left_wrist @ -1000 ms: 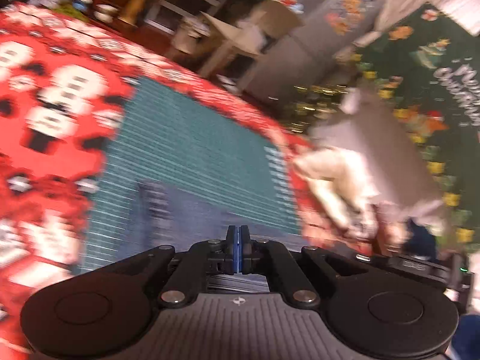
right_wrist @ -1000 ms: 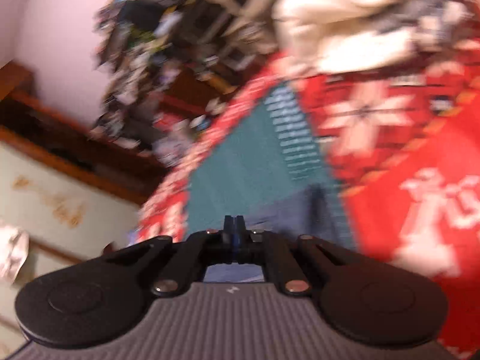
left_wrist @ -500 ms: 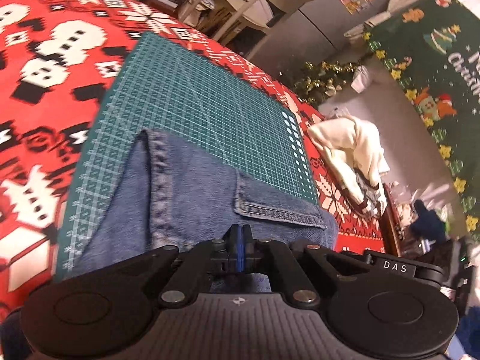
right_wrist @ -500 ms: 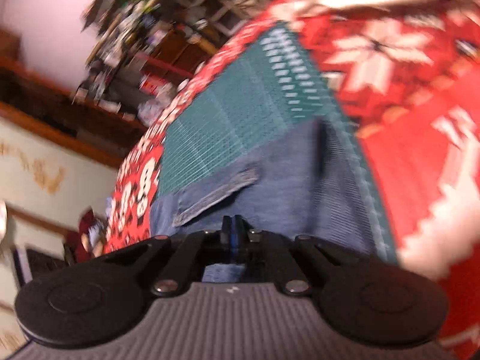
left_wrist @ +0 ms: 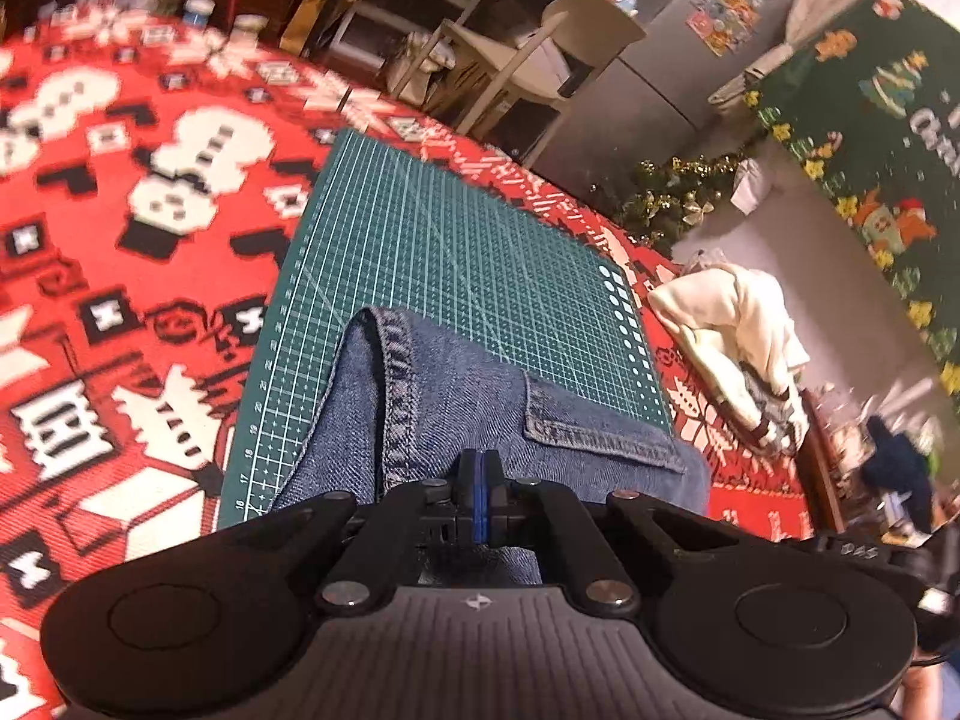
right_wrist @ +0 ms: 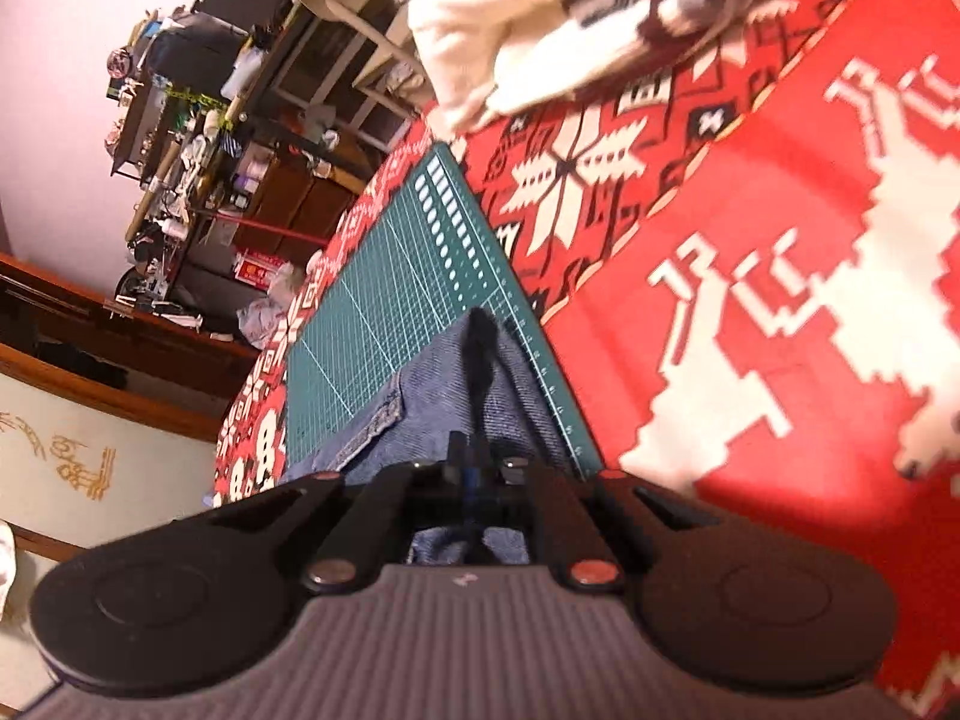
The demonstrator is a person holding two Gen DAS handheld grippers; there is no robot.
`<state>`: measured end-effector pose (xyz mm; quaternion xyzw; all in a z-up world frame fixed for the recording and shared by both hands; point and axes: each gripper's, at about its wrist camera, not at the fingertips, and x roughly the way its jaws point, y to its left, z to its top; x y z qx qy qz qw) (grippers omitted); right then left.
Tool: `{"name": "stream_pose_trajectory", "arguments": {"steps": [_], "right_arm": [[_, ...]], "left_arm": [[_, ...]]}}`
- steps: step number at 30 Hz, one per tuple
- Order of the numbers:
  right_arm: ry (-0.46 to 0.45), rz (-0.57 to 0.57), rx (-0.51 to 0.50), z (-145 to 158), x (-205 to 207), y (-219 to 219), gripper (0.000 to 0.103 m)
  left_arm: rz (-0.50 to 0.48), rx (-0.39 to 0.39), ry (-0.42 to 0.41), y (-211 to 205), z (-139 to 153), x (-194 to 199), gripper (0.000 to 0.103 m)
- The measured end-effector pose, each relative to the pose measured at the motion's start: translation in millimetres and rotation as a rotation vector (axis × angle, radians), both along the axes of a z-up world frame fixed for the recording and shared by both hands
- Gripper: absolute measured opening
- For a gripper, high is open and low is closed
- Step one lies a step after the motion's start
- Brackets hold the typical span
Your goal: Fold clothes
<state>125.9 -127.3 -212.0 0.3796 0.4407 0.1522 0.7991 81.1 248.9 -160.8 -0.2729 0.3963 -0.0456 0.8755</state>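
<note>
Jeans (left_wrist: 456,408) lie on the green mat (left_wrist: 456,252), pinched by both closed tools: left hand-held gripper (left_wrist: 478,480), right hand-held gripper (right_wrist: 471,468). Only the left view shows the stitched seam; only the right, a dark fold.

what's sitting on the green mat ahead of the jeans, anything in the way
Nothing visible. The mat beyond the jeans is bare; the cream clothes pile lies off it, on the red cloth.

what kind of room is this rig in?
Likely a lived-in home dining or kitchen area at Christmas: red snowman-patterned tablecloth, grey fridge with stickers, cluttered shelves. Blue denim jeans lie on a green cutting mat.
</note>
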Motion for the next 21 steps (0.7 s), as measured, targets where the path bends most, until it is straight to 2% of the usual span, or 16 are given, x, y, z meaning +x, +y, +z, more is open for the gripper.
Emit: {"name": "stream_pose_trajectory", "arguments": {"steps": [4,6,9,12,15,21], "right_arm": [[-0.092,0.078,-0.094,25.2,-23.7,6.9,0.003],[-0.136,0.14,-0.169,34.8,-32.0,22.7,0.007],[-0.195,0.238,-0.273,45.7,-44.2,50.2,0.008],[-0.209,0.291,-0.288,46.9,-48.8,69.0,0.008],[-0.192,0.304,-0.283,42.5,-50.1,72.9,0.008],[-0.106,0.24,-0.194,26.8,-37.8,57.6,0.0]], "left_arm": [[0.023,-0.021,0.006,-6.1,4.7,-22.0,0.005],[0.02,-0.007,0.009,-13.0,7.3,-30.6,0.005],[0.0,0.019,-0.005,-25.1,13.6,-39.0,0.005],[-0.023,0.034,-0.012,-34.9,14.7,-45.7,0.005],[-0.031,0.081,0.011,-39.9,10.1,-46.1,0.008],[-0.036,0.119,0.051,-41.9,-0.7,-41.6,0.01]]}}
